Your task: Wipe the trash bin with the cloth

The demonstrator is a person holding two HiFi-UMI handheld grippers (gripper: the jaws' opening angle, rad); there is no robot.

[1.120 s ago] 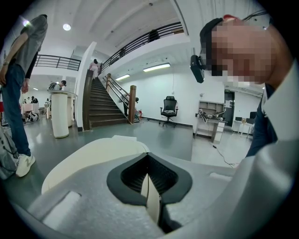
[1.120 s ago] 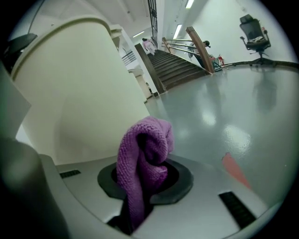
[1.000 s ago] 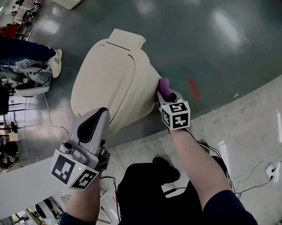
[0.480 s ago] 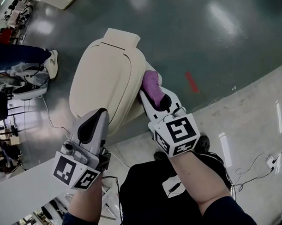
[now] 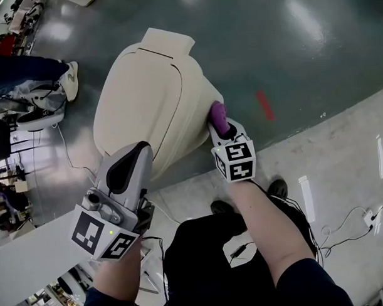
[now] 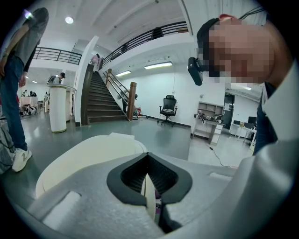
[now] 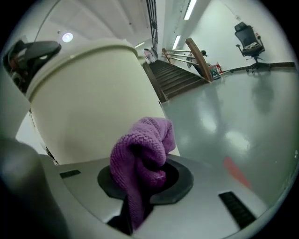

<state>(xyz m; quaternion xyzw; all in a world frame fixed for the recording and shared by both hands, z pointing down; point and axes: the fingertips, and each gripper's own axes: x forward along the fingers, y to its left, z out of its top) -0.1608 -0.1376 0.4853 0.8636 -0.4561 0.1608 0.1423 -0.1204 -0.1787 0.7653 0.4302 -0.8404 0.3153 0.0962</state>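
Note:
A cream trash bin [image 5: 145, 94] with a shut lid stands on the grey floor. My right gripper [image 5: 220, 126] is shut on a purple cloth [image 5: 218, 115] and presses it against the bin's right side, just below the lid's edge. In the right gripper view the bunched cloth [image 7: 140, 154] bulges out of the jaws against the bin's wall [image 7: 93, 93]. My left gripper [image 5: 126, 167] hovers at the bin's near side, jaws together with nothing in them. The left gripper view looks over the bin's lid [image 6: 88, 158].
Another person's legs and a white shoe [image 5: 70, 81] stand left of the bin. A red tape mark [image 5: 265, 105] is on the floor to the right. Cables [image 5: 357, 219] run over the pale floor strip at lower right. A white surface [image 5: 32, 255] lies at lower left.
The right gripper lifted the cloth up toward the lid's edge, then slid it back down the bin's right side. The left gripper has barely moved.

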